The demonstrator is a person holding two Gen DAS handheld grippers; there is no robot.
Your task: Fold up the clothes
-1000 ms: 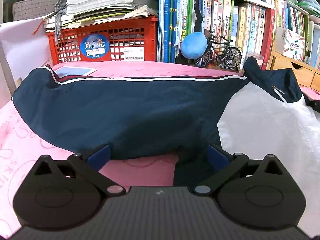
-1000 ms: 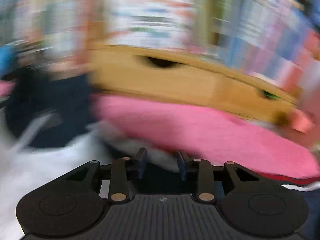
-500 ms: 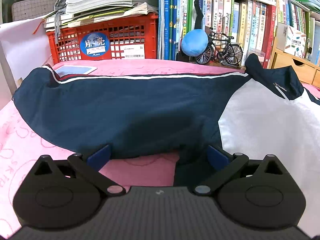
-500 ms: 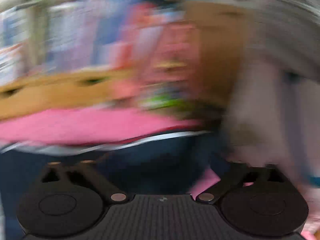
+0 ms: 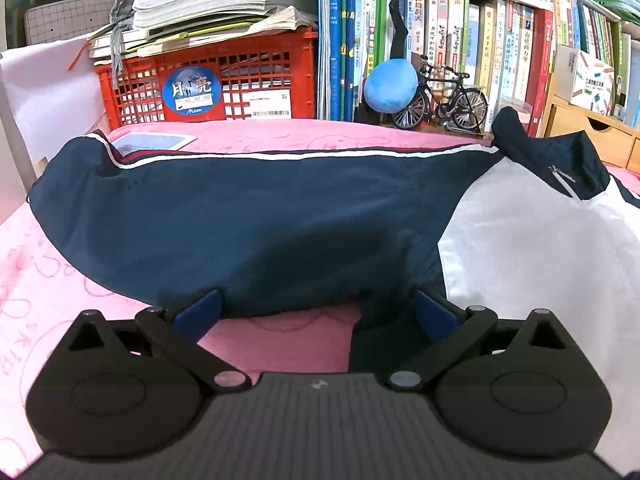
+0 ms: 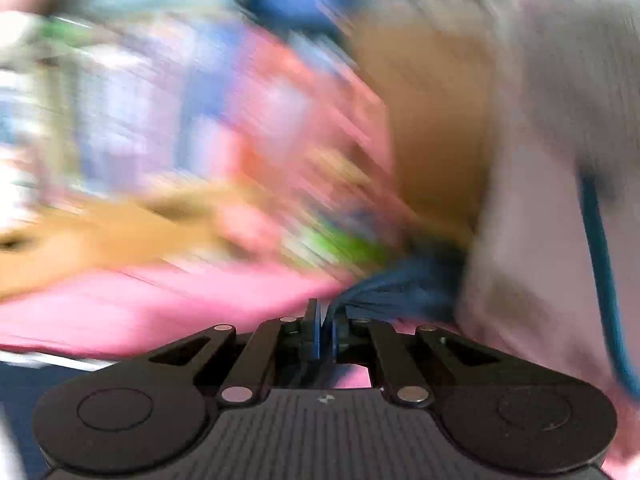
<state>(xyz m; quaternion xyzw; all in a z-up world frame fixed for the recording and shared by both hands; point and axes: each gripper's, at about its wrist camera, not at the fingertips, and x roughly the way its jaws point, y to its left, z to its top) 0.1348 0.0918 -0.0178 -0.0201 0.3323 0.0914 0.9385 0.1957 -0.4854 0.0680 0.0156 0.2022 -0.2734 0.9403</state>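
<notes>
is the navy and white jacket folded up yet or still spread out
Spread out: the jacket lies full width across the pink cloth, collar standing open.

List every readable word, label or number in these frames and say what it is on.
"月亮" and "Moon": round blue sticker on the red crate.
White barcode label on the crate: too small to read.
Book spines: Chinese titles, too small to read reliably.
Right wrist view: too blurred, nothing readable.

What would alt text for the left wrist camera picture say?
A navy and white jacket lies spread on a pink cloth, and the left gripper rests at its near hem with jaws wide open. Behind stand a red crate, books and a toy bicycle.
</notes>
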